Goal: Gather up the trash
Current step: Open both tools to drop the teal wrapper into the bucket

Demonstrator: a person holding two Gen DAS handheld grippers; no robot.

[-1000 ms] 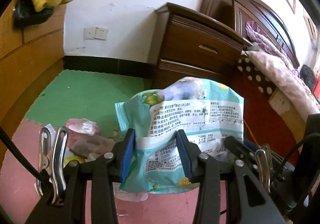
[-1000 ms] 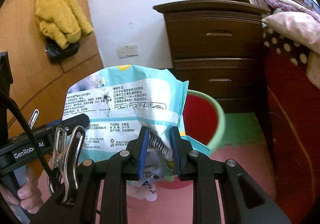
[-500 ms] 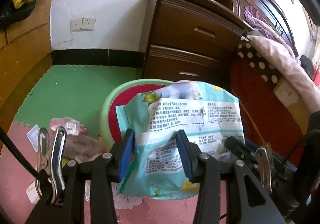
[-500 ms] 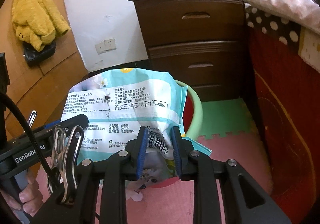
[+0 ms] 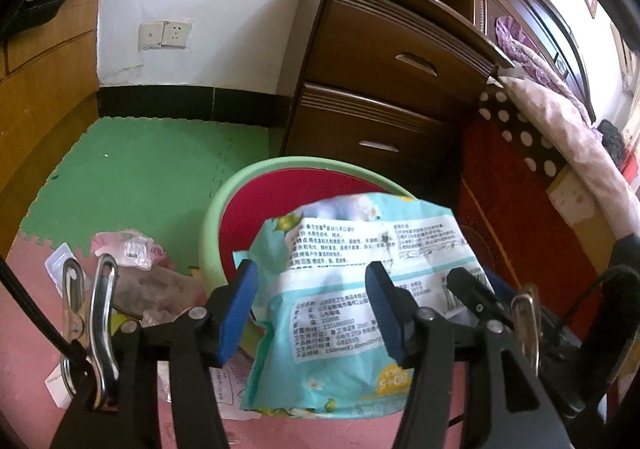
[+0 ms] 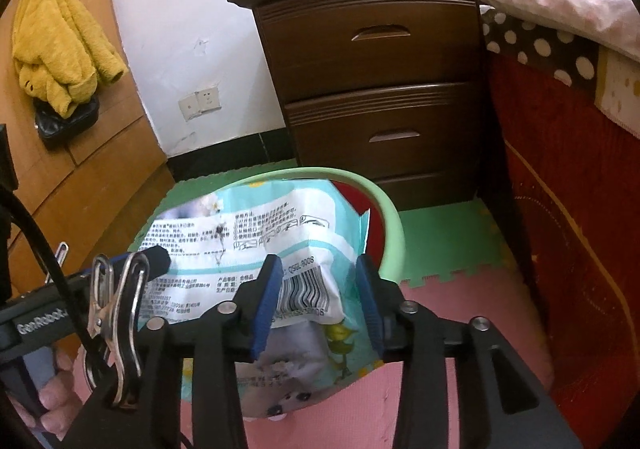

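A bedroom floor of pink and green foam mats (image 5: 132, 185) is seen, with a dark wooden nightstand (image 6: 376, 89) at twelve o'clock and a bed (image 6: 560, 49) at two o'clock. A green bin (image 5: 224, 201) with a red inside stands before the nightstand. The teal wipes packet (image 5: 352, 289) is seen over the bin's near rim, between both sets of jaws. The left gripper (image 5: 312, 301) has just been opening; its pads are parted from the packet. The right gripper (image 6: 316, 297) has likewise just been opening, its pads clear of the barcoded fold. More wrappers (image 5: 132, 249) lie at nine o'clock of the bin.
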